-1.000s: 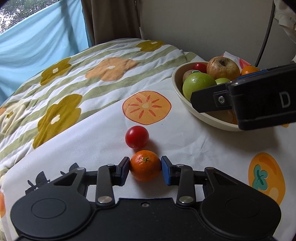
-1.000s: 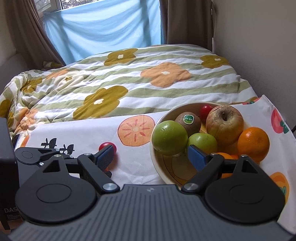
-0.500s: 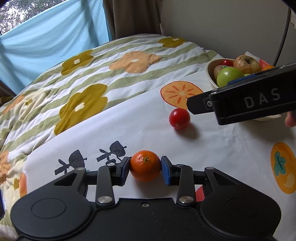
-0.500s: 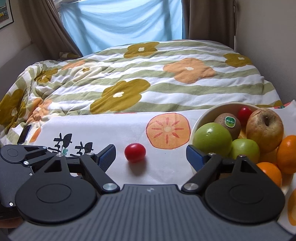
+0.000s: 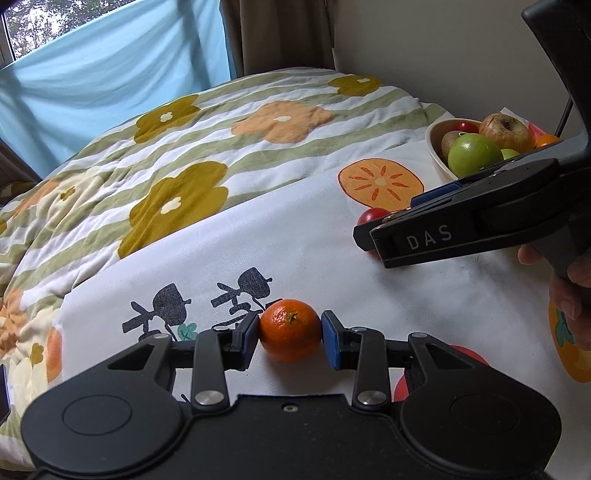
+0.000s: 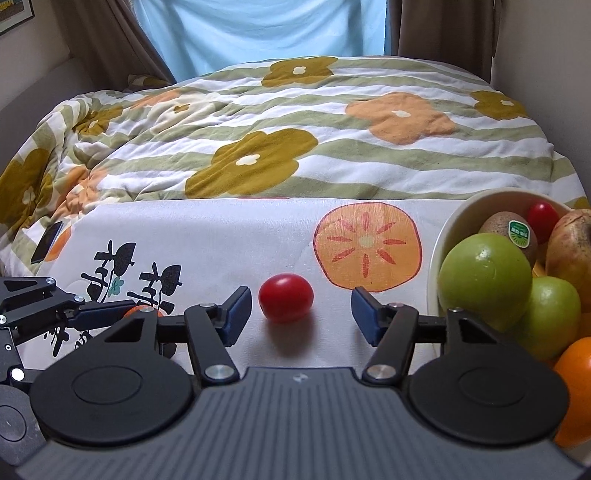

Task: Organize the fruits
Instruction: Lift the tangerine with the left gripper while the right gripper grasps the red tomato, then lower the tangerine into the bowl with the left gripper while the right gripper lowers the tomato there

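Left wrist view has the mandarin [image 5: 290, 329] clamped between the two blue pads of the left gripper [image 5: 290, 334] — both pads press against its sides, stem end facing the camera, and whether it rests on the white printed cloth [image 5: 303, 258] or is held just off it cannot be told. Beyond it toward the cloth's far right sits a small red tomato [image 6: 285, 297]; in the right wrist view it lies between the fingers of the right gripper [image 6: 301, 314], whose jaws are closing on it, with a clear gap on either side so neither pad touches it. That tomato rests just in front of the printed orange slice [image 6: 366, 246] on the cloth. At the cloth's far right corner stands the cream bowl [image 6: 441, 236], just beside the right gripper's right finger [image 6: 364, 314]; it holds a large green apple [image 6: 485, 275], a smaller green apple [image 6: 550, 310], a kiwi with a green sticker [image 6: 511, 234], a second red tomato [image 6: 543, 216], a brownish apple [image 6: 570, 245] and an orange [image 6: 576, 384] at the rim. Seen from the left wrist, a person's hand [image 5: 569, 291] grips the handle of the right gripper near the cloth's right edge. Behind the cloth's far edge spreads a striped, flowered quilt [image 6: 288, 136] — and past it a pale blue curtain [image 6: 258, 29].
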